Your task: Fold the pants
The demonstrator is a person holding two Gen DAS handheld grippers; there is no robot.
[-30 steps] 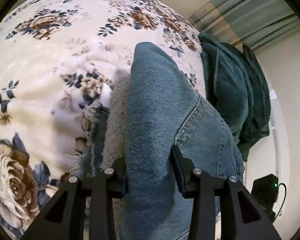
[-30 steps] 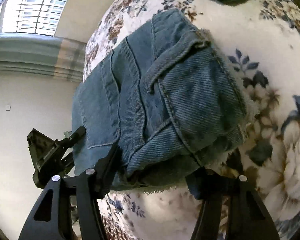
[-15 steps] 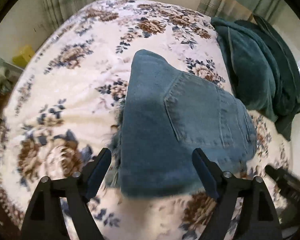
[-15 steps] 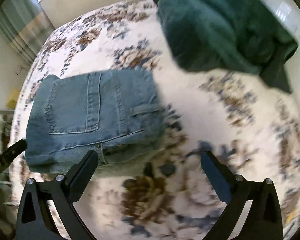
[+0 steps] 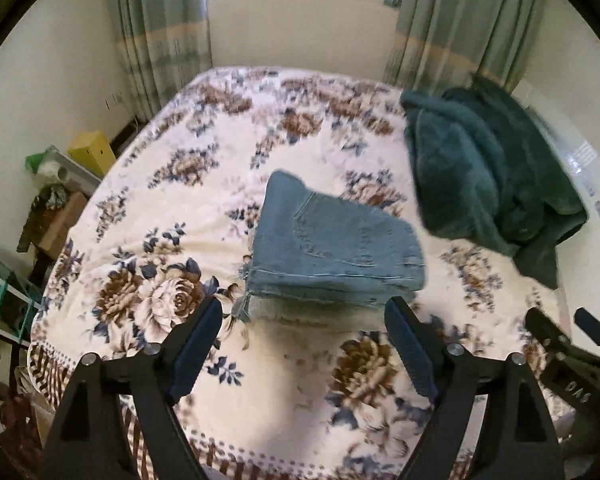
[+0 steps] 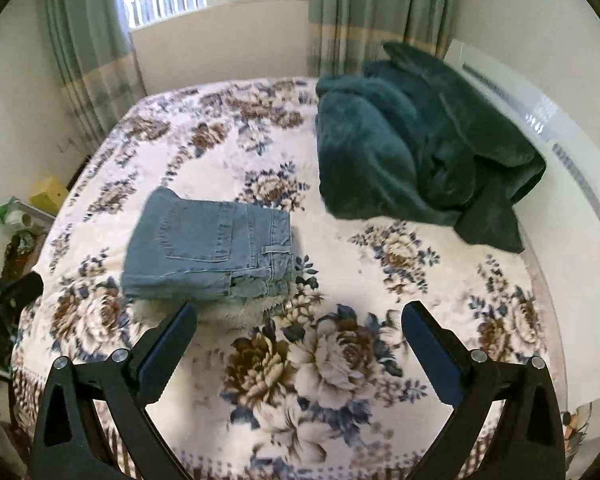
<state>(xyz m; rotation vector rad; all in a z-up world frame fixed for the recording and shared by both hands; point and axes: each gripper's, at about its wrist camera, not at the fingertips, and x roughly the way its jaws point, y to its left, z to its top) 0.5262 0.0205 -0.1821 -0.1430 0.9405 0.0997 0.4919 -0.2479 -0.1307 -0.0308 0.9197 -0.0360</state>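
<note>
The blue denim pants (image 5: pixel 332 248) lie folded in a compact stack on the floral bed cover (image 5: pixel 172 200), back pocket up. They also show in the right wrist view (image 6: pixel 210 246), left of centre. My left gripper (image 5: pixel 304 320) is open and empty, held above the bed just short of the stack's near edge. My right gripper (image 6: pixel 300 324) is open and empty, to the right of the stack and apart from it. The right gripper also shows at the lower right edge of the left wrist view (image 5: pixel 568 352).
A dark green fleece blanket (image 6: pixel 420 152) is heaped at the far right of the bed (image 6: pixel 340 360), beside a white wall panel (image 6: pixel 572 200). Curtains and a window stand behind. A yellow box (image 5: pixel 92 152) and clutter sit on the floor left of the bed.
Both grippers have let go of the pants, opened wide and pulled back and up from the bed. The folded pants now lie free on the cover.
</note>
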